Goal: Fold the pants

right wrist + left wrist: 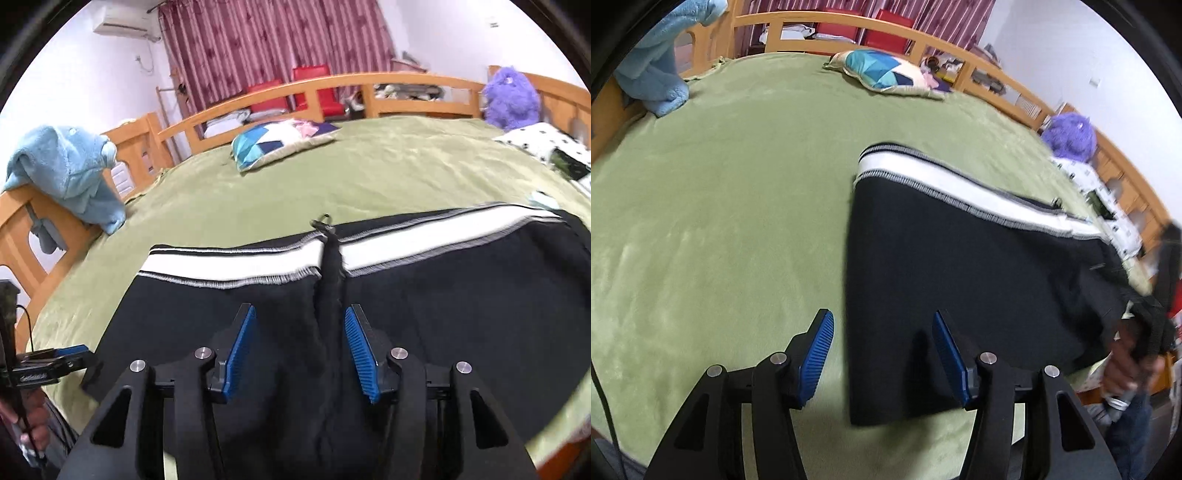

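Start at your left: your left gripper (882,354) hangs over the left end of the pants (960,295), its jaws spread and pinching nothing. One blue pad hovers over bare green bedspread (720,221), the other over black cloth, so the garment's cut edge runs up between the two pads. That edge is the relation your next move turns on: the cloth lies to the right of the jaw gap and runs away rightward across the bed.

Move on to your right gripper (299,354). It sits above the middle of the pants, jaws also parted and empty, straddling a dark raised fold or seam (328,273) that runs away from you toward the white stripe. Whether the pads touch the cloth you cannot tell.

The long axis of the pants lies across both views, side to side, so each hand has its own stretch; the left is nearer the free end, the right nearer the centre.

The pants are black, with a broad white band (236,264) edged in grey stitching along the far side. They lie mostly flat on the bed, with some motion blur at the right.
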`<state>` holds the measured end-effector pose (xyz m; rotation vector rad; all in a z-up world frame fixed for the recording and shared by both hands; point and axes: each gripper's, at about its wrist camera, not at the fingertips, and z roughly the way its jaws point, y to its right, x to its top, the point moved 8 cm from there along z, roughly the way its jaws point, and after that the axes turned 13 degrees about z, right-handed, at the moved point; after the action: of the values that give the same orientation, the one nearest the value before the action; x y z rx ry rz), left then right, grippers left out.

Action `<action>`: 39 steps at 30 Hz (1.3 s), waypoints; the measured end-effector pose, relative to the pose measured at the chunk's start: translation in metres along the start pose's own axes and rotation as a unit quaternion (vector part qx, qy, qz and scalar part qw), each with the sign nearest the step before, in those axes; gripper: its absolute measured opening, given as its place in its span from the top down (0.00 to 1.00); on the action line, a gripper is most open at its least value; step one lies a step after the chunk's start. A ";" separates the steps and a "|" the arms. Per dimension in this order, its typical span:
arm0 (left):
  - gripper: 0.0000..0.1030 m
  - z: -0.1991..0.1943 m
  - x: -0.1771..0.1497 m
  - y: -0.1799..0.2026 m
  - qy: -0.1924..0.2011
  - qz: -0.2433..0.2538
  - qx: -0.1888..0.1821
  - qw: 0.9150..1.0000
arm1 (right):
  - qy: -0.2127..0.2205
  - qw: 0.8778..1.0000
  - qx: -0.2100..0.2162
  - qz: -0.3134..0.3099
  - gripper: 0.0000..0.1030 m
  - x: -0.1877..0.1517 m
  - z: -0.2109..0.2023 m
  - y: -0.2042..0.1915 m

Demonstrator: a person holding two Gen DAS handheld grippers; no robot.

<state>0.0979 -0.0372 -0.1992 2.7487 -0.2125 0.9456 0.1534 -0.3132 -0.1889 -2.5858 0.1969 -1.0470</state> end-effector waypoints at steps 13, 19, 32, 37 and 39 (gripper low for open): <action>0.50 0.048 0.025 -0.012 -0.029 -0.019 -0.023 0.999 | 0.061 0.990 -0.086 0.089 0.59 0.006 -0.083 0.115; 0.50 0.064 0.031 -0.013 -0.042 -0.019 -0.031 0.998 | 0.087 0.966 -0.170 0.172 0.48 -0.009 -0.141 0.228; 0.49 0.083 0.045 -0.010 -0.048 0.004 -0.047 0.998 | 0.084 0.940 -0.061 0.326 0.45 0.014 -0.061 0.300; 0.62 0.092 0.053 -0.008 -0.049 -0.013 -0.075 0.996 | 0.080 0.946 -0.072 0.305 0.79 0.029 -0.055 0.289; 0.76 0.093 0.056 -0.003 -0.054 -0.013 -0.080 0.995 | 0.087 0.950 -0.078 0.290 0.85 0.036 -0.066 0.276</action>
<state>0.1966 -0.0617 -0.2364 2.6508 -0.2583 0.7400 0.1335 -0.5964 -0.2212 -2.3184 1.0485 -1.0518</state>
